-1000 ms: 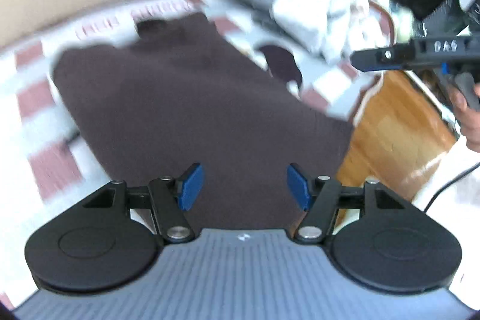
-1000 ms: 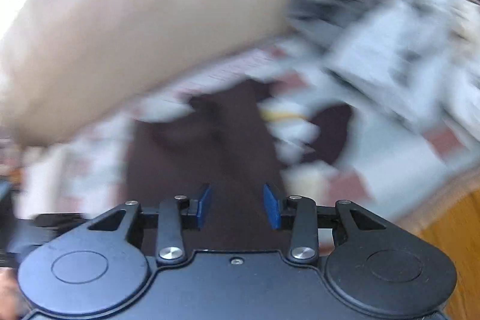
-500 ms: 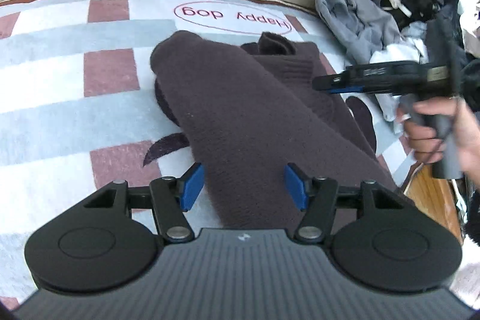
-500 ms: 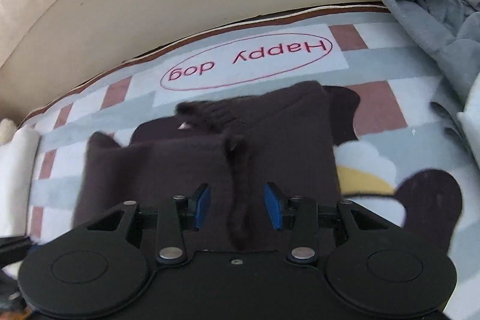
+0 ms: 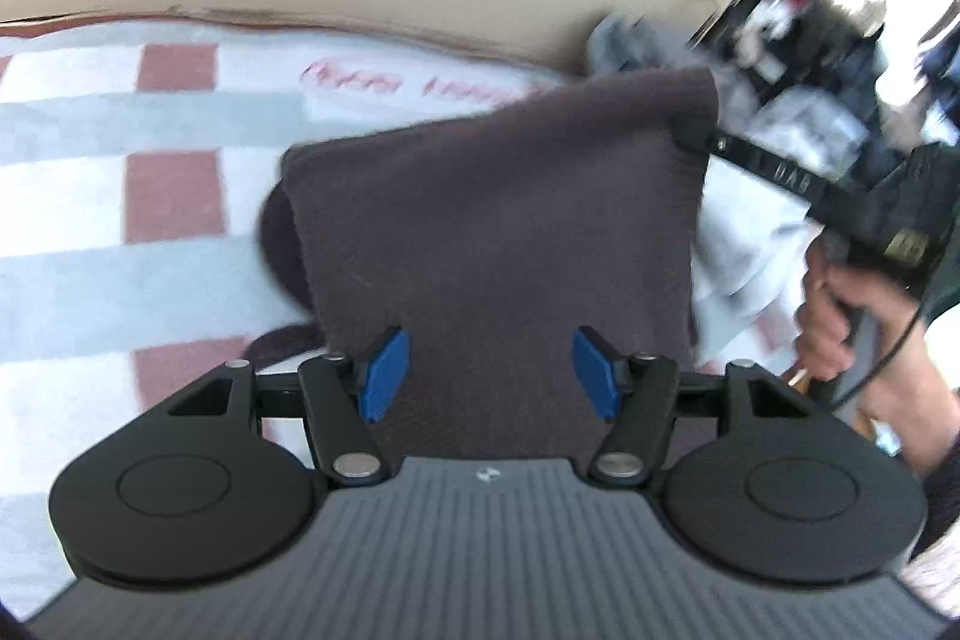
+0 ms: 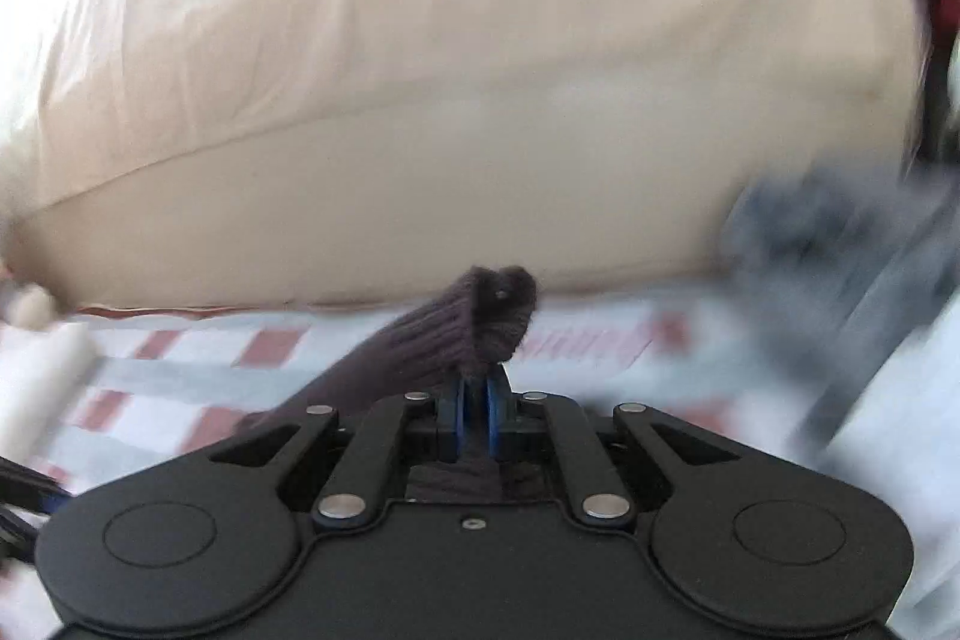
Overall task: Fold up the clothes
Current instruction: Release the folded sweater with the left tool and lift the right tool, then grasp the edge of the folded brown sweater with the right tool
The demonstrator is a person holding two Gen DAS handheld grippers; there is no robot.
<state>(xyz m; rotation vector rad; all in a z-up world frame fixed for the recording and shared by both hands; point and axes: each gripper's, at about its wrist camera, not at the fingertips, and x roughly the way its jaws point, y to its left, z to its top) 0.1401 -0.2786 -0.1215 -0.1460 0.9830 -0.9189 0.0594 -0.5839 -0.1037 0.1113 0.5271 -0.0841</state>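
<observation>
A dark brown knit sweater [image 5: 498,220] lies partly folded on a checked blanket [image 5: 120,220]. My left gripper [image 5: 489,370] hovers open just above its near part, nothing between the blue pads. In the right wrist view my right gripper [image 6: 474,415] is shut on a ribbed edge of the sweater [image 6: 480,322], lifted off the blanket. From the left wrist view, the right gripper [image 5: 696,136] pinches the sweater's far right corner and holds it up, with a hand [image 5: 840,322] on its handle.
A beige cushion or sofa side [image 6: 456,100] rises behind the blanket. A blurred heap of grey and white clothes [image 5: 780,112] sits at the right, also grey clothes [image 6: 840,232] in the right wrist view. A white roll [image 6: 42,382] lies at the far left.
My right gripper has shut on the sweater's ribbed edge and raised it. The left gripper stays open over the sweater, its view shifted slightly; both views are blurred by motion.
</observation>
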